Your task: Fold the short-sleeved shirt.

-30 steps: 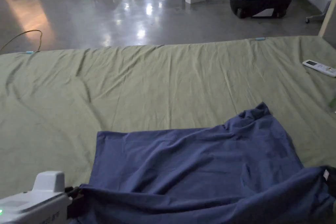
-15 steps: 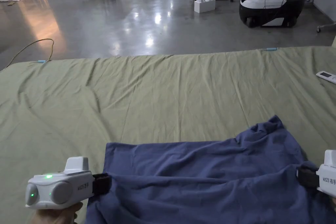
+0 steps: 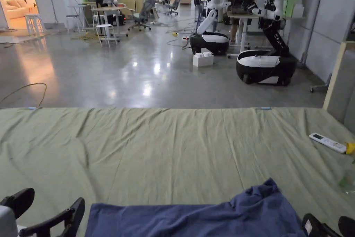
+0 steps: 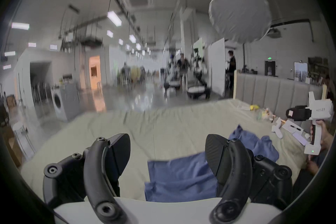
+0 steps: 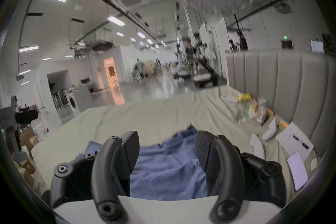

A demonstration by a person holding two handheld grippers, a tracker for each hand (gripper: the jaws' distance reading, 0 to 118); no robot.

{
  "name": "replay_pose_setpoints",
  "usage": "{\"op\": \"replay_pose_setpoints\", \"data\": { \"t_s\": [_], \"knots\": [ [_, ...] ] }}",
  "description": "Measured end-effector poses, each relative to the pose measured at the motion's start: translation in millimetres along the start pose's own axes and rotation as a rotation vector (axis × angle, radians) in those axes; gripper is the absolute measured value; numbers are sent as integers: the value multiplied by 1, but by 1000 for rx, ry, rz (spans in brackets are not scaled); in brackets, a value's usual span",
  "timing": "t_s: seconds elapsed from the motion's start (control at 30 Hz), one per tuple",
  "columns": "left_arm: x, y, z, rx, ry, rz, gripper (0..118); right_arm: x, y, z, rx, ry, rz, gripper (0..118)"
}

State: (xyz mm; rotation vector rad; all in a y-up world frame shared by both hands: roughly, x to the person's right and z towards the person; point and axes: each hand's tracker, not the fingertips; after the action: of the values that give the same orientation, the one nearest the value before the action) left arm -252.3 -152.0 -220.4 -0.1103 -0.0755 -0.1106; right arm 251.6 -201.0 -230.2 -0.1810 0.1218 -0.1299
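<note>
Head view: a blue shirt (image 3: 194,218) lies on a bed covered with a green sheet (image 3: 166,151), at the near edge of the bed, closest to the person. Its far edge runs straight on one side and rises to a rumpled peak on the other. The left tongs (image 3: 48,210) sit just left of the shirt with jaws spread wide and nothing between them. The right tongs (image 3: 327,225) show at the shirt's right corner, also parted and empty. A white remote (image 3: 327,142) lies on the sheet well beyond the shirt, to its right.

Left gripper view: the left tongs (image 4: 167,153) hang above the bed, jaws wide, looking down over the shirt (image 4: 181,178). The cloth appears doubled, one layer lying over another with a crisp left edge. Farther right, a hand holds the right tongs (image 4: 291,113) raised clear of the shirt. This suggests both have let go so the fold can settle.

Right gripper view: the right tongs (image 5: 167,148) are wide and empty, above the shirt (image 5: 167,171). The fabric is soft, matte blue, creased in shallow ridges, with a bunched far edge. Papers, a phone (image 5: 298,171) and small clutter lie right of the shirt by a padded headboard (image 5: 283,86). Judging by this, more smoothing or folding remains.
</note>
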Motion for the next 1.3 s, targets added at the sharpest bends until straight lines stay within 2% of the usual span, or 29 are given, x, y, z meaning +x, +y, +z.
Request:
{"op": "replay_pose_setpoints", "data": {
  "t_s": [0.07,0.13,0.2,0.23,0.27,0.3,0.33,0.37,0.4,0.47,0.67,1.13,1.3],
  "knots": [
    [12,10,25,81,-6,-80,85,-19,7,24,57,-2,68,69],
    [20,13,40,103,-17,-102,83,-39,13,37,46,4,128,69],
    [27,12,51,83,0,-74,78,-53,10,48,5,57,107,68],
    [30,10,58,81,-10,-63,64,-59,8,53,-6,85,98,64],
    [33,9,62,77,-22,-43,49,-65,6,57,-26,82,77,56],
    [36,7,63,45,-33,-1,33,-70,5,61,-9,89,93,46],
    [39,3,65,11,-48,17,7,-75,3,64,-7,89,95,30],
    [43,-1,68,9,-37,22,4,-80,1,66,-7,88,98,17],
    [45,-3,72,14,-26,15,4,-81,0,67,-8,83,99,9],
    [50,-6,74,-15,-31,12,0,-84,-1,70,-4,91,96,1],
    [45,-2,75,9,-6,119,1,-89,9,73,27,95,114,0],
    [44,-8,77,-39,-41,126,1,-83,6,76,17,84,99,0],
    [33,-13,75,-57,-10,154,1,-80,2,76,4,80,92,0]
  ]
}}
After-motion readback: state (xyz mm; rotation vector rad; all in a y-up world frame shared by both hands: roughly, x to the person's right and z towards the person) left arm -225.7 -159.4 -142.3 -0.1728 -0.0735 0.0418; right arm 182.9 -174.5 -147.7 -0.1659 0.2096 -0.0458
